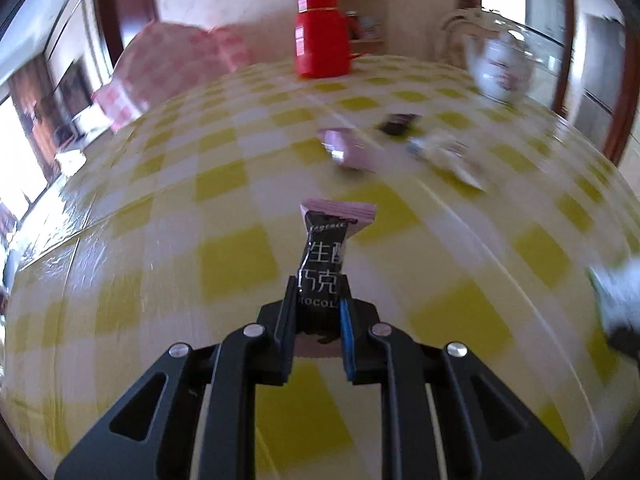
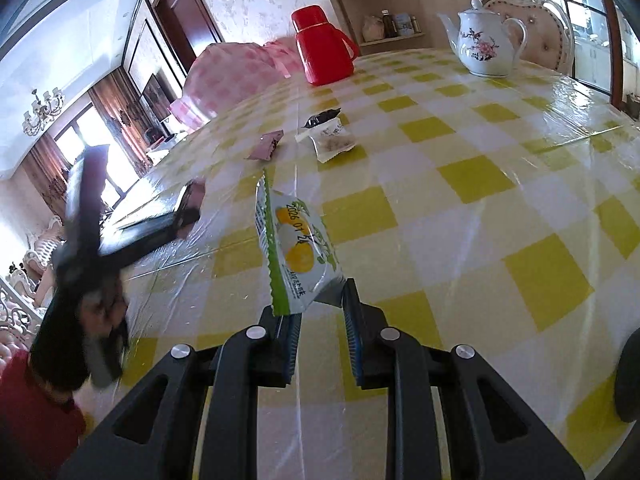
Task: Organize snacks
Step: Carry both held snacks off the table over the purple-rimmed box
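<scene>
Black-and-pink foil chocolate wrapper [image 1: 323, 264], top band: small white letters, blurred, not legible.
Same wrapper, middle: large white Chinese characters, partly cut off; "巧克" legible in second row.
Same wrapper, lower edge: "OCOL", ends hidden by pads.
Green-and-white plastic snack sachet with yellow fruit print [image 2: 298, 252]: stamped date "2026 01 2", last digit unclear.
Same sachet, green edge: small print, illegible.
Red plastic flask [image 1: 319, 36], label: unreadable.

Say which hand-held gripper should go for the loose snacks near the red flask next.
Neither is free. The left hand-held gripper grips a black chocolate packet; the right hand-held gripper grips a green-and-yellow packet. Probably the left, after unloading: the pink packet lies straight ahead.
</scene>
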`<state>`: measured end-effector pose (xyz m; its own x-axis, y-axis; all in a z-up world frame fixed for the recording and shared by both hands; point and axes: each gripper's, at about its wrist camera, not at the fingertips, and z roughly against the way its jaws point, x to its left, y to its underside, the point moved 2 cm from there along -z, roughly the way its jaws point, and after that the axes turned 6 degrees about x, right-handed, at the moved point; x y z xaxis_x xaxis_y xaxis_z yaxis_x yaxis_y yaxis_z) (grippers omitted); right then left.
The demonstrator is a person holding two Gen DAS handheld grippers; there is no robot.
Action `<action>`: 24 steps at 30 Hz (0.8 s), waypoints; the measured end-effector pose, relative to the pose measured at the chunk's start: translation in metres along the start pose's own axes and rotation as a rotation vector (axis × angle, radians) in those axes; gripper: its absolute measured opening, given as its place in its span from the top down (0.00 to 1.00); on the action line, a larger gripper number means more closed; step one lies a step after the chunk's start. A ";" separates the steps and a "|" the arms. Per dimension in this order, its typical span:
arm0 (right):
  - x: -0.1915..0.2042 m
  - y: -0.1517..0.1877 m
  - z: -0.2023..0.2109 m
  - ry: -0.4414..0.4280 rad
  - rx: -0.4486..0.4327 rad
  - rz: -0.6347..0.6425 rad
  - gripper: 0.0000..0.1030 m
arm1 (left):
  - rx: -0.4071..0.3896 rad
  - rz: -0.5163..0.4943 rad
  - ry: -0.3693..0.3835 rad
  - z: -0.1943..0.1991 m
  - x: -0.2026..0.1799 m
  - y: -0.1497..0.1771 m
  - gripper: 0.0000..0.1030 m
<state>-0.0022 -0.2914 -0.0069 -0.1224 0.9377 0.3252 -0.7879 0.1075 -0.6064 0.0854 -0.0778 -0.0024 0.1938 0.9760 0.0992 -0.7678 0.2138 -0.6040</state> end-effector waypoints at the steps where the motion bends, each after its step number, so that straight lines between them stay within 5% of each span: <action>1: 0.000 0.000 0.000 -0.001 0.000 0.000 0.79 | -0.008 -0.010 0.014 0.007 -0.007 0.007 0.82; 11: -0.001 0.000 0.000 -0.013 -0.002 -0.009 0.79 | -0.064 -0.016 0.069 0.050 -0.039 0.045 0.82; 24: 0.001 0.001 -0.003 0.004 0.008 -0.006 0.79 | -0.114 0.085 0.129 0.071 -0.023 0.060 0.82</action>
<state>-0.0017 -0.2896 -0.0095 -0.1155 0.9384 0.3256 -0.7934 0.1100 -0.5987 -0.0082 -0.0849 0.0151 0.2137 0.9754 -0.0541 -0.7119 0.1175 -0.6924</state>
